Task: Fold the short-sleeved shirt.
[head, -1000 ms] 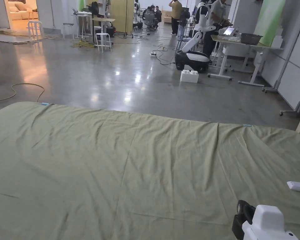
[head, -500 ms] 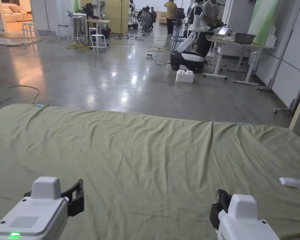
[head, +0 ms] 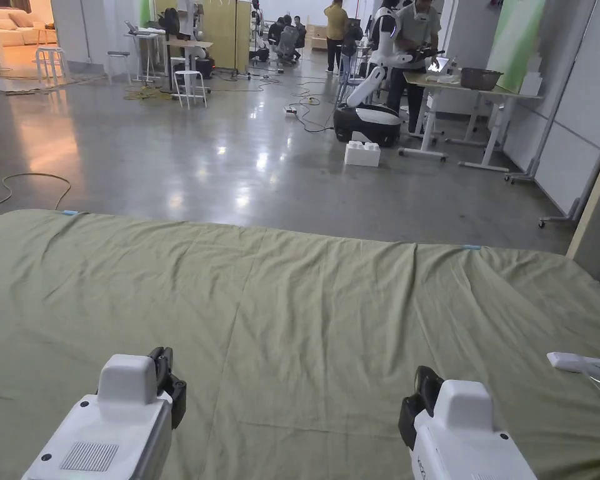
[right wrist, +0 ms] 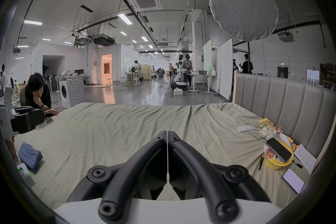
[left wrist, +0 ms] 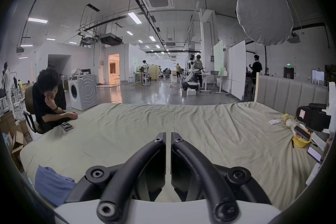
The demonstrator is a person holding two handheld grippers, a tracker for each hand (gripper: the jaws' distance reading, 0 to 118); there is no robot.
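Both tools, left tool and right tool, closed, empty, over bed; folding unstarted; next: fetch blue garment.

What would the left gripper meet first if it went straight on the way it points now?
Probably nothing soon. The left gripper points level across the green sheet, jaws nearly together, and the line ahead looks free up to the bed's far edge. Depth is unclear; a slight downward tilt would meet the sheet first. The blue garment lies off to its left.
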